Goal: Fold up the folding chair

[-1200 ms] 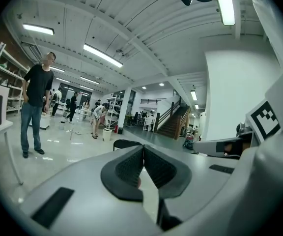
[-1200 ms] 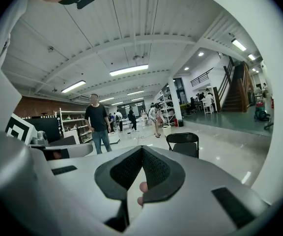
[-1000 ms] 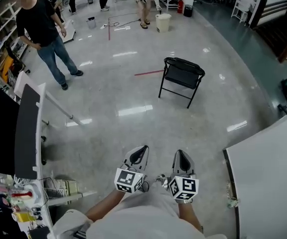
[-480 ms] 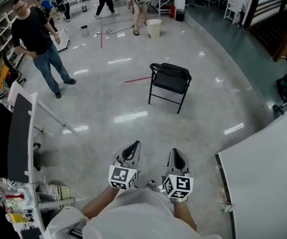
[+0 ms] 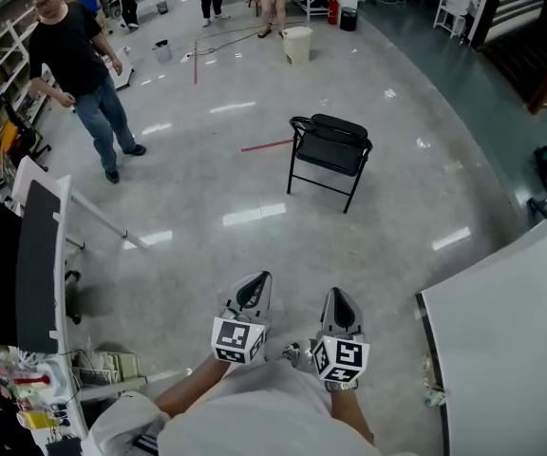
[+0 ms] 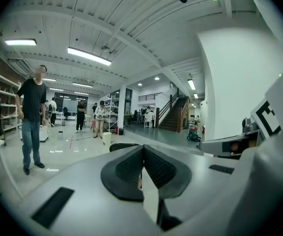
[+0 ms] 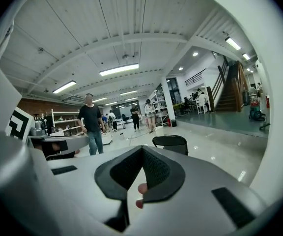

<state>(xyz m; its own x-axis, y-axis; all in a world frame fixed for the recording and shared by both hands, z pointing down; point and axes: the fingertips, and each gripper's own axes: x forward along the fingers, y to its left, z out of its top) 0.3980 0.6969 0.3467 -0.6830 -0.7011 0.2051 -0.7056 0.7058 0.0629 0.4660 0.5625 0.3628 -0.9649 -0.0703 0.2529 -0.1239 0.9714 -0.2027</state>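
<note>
The polished grey floor [image 5: 254, 245] fills most of the head view, with light streaks reflected across it. A white flat panel [image 5: 511, 350] takes the lower right corner of that frame, and a dark upright board [image 5: 41, 255] on a white stand runs down the left edge. In the upper left, a person in a black T-shirt and jeans [image 5: 79, 74] stands on the floor.

The black folding chair [image 5: 330, 150] stands unfolded on its legs a little above and right of the frame's centre. It is well apart from both grippers and nothing touches it. In the right gripper view the chair [image 7: 170, 142] shows just above and right of the jaws.

At the bottom centre of the head view, the left gripper [image 5: 257, 283] and the right gripper [image 5: 339, 297] sit side by side and point up the frame toward the chair. In the left gripper view, the left gripper [image 6: 142, 149] has its jaws pressed together with nothing between them. The right gripper [image 7: 142, 149] is likewise closed and empty.

A cream bucket [image 5: 297, 44] stands near the top centre of the head view. A short red tape line [image 5: 266, 145] lies on the floor just left of the chair.
</note>
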